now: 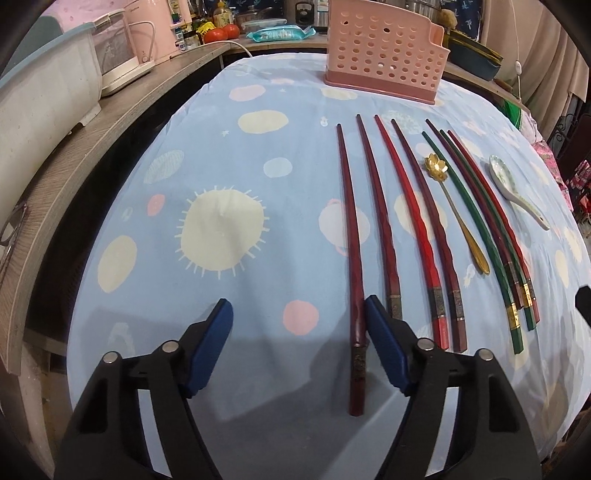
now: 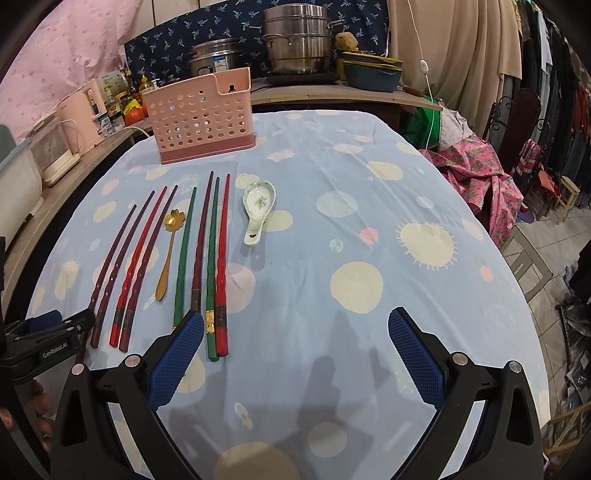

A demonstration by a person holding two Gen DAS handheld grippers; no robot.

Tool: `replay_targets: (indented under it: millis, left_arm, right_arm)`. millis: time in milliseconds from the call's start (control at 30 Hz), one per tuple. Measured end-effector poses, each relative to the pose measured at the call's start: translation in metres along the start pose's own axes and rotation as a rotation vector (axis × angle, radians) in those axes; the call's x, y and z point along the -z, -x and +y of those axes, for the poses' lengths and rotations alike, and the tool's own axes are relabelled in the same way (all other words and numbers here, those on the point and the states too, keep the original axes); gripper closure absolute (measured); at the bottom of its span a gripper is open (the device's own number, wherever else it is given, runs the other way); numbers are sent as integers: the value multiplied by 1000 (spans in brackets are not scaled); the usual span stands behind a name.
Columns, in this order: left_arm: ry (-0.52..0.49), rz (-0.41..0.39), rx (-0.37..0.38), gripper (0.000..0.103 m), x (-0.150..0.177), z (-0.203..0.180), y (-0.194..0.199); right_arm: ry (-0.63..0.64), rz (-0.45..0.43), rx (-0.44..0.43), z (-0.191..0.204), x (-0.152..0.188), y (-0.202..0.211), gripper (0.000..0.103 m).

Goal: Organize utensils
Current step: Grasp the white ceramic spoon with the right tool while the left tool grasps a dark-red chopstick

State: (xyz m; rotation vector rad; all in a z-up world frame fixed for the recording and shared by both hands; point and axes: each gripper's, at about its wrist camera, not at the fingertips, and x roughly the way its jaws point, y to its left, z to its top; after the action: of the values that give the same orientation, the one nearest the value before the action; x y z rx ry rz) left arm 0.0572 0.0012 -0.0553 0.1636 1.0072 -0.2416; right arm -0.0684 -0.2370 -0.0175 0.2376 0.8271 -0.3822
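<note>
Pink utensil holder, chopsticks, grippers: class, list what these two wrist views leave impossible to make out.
- Pink utensil holder: its top is cut off by the left wrist view's edge; its walls hide the inside in both views.
- Leftmost dark red chopstick: whether the left gripper touches it is unclear.
- Second chopstick: its handle end is hidden behind that gripper's finger.

Along the far counter [image 2: 332,92]: a stack of steel steamer pots [image 2: 297,40], a rice cooker [image 2: 214,59], a dark blue dish [image 2: 371,75], bottles [image 2: 129,88] beside tomatoes [image 1: 221,33], and a pink kettle [image 1: 155,26]. On the left shelf [image 1: 92,147]: a white appliance with a clear lid [image 1: 114,51], and a pale bin [image 1: 40,88] next to it. Off to the right: beige curtains [image 2: 461,48], a pink patterned cloth [image 2: 480,173], hanging clothes [image 2: 554,92] and a wooden stool [image 2: 567,192].
</note>
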Motion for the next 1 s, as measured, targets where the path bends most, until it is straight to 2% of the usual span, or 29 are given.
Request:
replay_targets:
  millis: [367,433,500,700,900,1000]
  left_arm:
    - [13,14,59,67,8,4,11]
    - [19,14,60,70,8,5,10]
    - [23,12,61,71,7,6,9]
    - [16,-1,56,71,7,4,7]
    - [15,-6,55,70,8,4,7]
    - [13,-9,55,70,8,3,7]
  right_arm:
    - [-93,-17,-57,-10,-47,-30,9]
    - [-113,-5,-80,-12,-55,-39,17]
    - [-128,14,-104,-12,-61,-49,33]
    - [-150,79,-152,-8,-64,-77,65]
    - [-145,122,-181,-1,-59,-89,81]
    - [-150,135,-189,1,-55,-93,83]
